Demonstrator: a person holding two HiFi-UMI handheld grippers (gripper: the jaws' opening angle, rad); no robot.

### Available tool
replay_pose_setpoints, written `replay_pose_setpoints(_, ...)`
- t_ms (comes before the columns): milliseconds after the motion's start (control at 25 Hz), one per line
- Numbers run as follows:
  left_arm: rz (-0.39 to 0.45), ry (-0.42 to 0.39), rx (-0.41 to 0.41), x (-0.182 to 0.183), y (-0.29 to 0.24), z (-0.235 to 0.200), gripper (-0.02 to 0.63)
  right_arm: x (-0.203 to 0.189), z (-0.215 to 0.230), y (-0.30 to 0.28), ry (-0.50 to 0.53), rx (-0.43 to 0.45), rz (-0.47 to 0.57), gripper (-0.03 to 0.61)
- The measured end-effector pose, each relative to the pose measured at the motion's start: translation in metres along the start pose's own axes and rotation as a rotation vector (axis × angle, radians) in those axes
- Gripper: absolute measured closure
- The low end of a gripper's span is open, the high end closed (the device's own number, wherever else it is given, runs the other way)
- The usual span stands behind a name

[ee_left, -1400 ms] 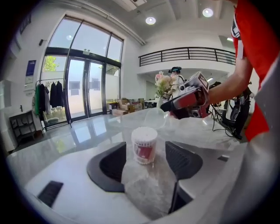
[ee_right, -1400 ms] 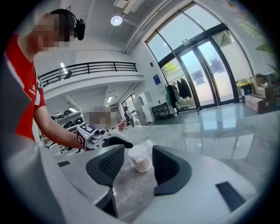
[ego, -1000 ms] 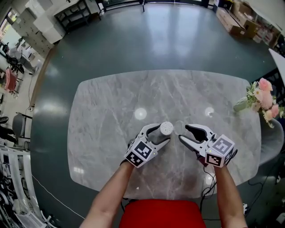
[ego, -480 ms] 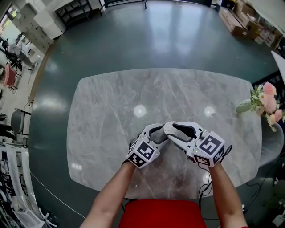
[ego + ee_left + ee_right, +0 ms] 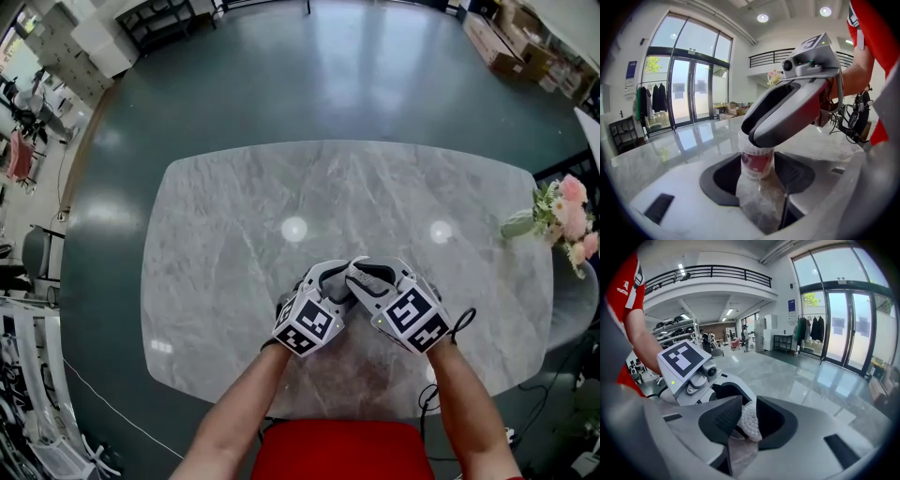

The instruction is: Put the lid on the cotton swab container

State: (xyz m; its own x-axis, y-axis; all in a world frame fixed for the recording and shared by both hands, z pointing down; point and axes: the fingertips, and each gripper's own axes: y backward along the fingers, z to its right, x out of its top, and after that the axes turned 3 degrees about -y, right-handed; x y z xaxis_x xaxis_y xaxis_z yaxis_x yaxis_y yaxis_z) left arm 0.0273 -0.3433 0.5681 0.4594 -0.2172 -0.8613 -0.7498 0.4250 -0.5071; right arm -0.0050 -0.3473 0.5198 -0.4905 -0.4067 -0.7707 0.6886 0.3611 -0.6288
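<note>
In my left gripper [image 5: 757,176] I hold the clear, round plastic cotton swab container [image 5: 757,159] with a red label band around it. It stands upright between the two black pads, which press on its left and right sides, so this tool is clamped on it. Below the label the wall is see-through and looks crinkled. My right gripper [image 5: 747,418] reaches in from the right and lies across the container's top, and its grey upper jaw covers the rim when I look along the left tool. Its jaws have just been closing. Between them sits the white, bumpy cluster of swab heads [image 5: 751,426] at the container's mouth. The dark pads meet it on both sides with no gap that I can see, so this tool is gripping the container's top. Whether a clear lid lies over those heads I cannot tell. From above, the two tools meet tip to tip just in front of me. Their black-and-white marker cubes sit side by side at the wrist ends, and the container is almost wholly hidden under the jaws. Under both tools lies the pale grey marble table [image 5: 234,216] with rounded corners. Well off to the right of my right gripper, at the table's far edge, is a bunch of pink flowers [image 5: 572,211] — apart from everything I am holding.
</note>
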Motion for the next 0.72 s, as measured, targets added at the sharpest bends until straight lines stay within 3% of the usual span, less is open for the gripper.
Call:
replay_pose_setpoints(280, -0.005, 0.011, 0.022, 0.001, 0.0, 0.001, 0.356, 0.0, 0.001, 0.001, -0.021, -0.025, -0.027, 0.483)
replay_pose_setpoints(720, 0.062, 0.086, 0.075, 0.007, 0.019, -0.001, 0.354, 0.01, 0.005, 0.022, -0.129, 0.028, 0.165, 0.449)
